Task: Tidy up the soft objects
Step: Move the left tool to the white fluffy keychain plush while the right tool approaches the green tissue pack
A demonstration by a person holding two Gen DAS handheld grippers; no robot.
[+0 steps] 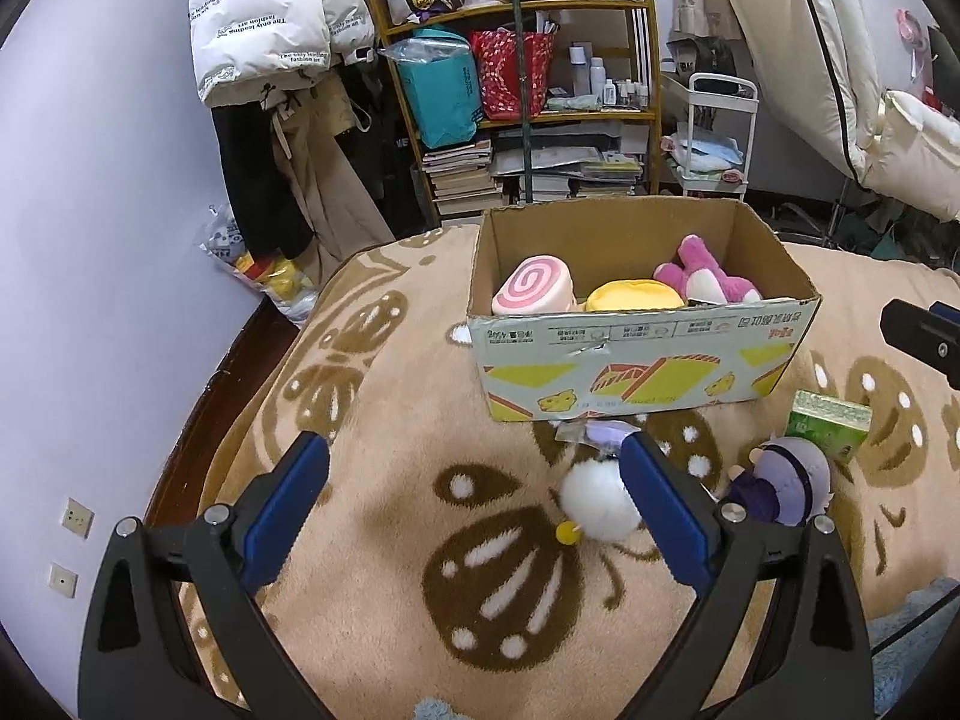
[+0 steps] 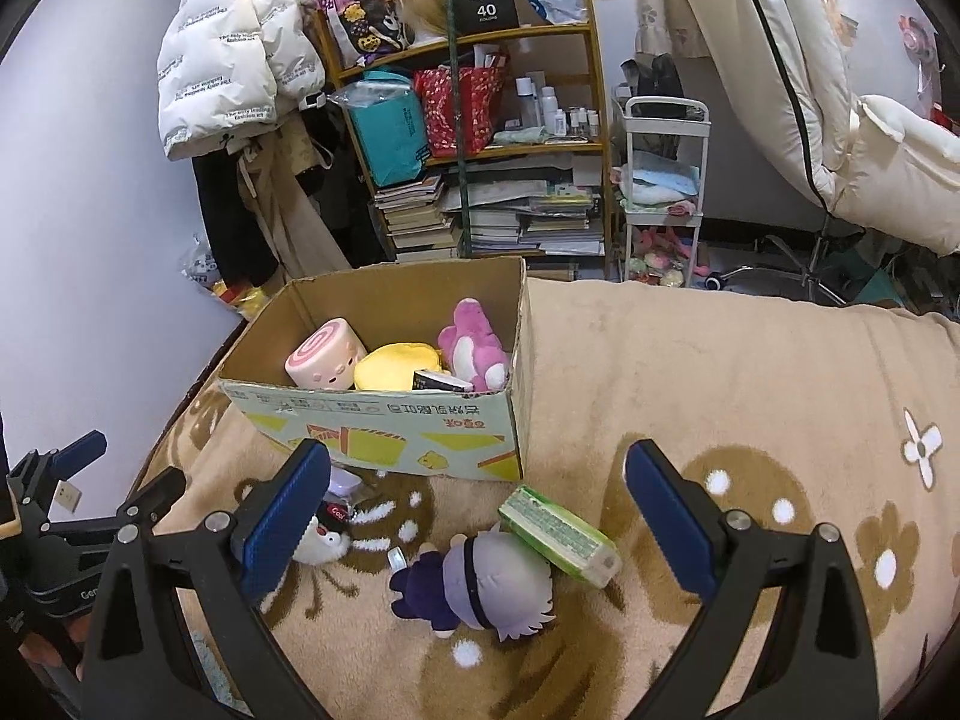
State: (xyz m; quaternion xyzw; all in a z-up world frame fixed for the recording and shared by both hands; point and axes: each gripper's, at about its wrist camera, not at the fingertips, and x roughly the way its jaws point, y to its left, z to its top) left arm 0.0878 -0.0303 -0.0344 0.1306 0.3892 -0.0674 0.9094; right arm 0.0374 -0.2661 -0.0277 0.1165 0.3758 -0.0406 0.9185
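An open cardboard box (image 1: 642, 354) (image 2: 384, 426) stands on the bed and holds a pink swirl roll plush (image 1: 531, 288), a yellow plush (image 1: 633, 297) and a pink plush (image 1: 702, 276). In front of it lie a white fluffy pompom toy (image 1: 594, 501) (image 2: 318, 543), a purple-haired doll (image 1: 786, 486) (image 2: 486, 585) and a green tissue pack (image 1: 831, 423) (image 2: 558, 531). My left gripper (image 1: 477, 510) is open over the blanket, its right finger beside the pompom. My right gripper (image 2: 480, 519) is open above the doll, gripping nothing.
The bed is covered by a beige blanket (image 2: 720, 372) with brown flower shapes. A small lilac packet (image 1: 600, 435) lies at the box's front. Behind the bed stand a crowded bookshelf (image 1: 540, 138), hanging coats (image 1: 264, 30), a white cart (image 2: 663, 192) and a chair (image 2: 840, 120).
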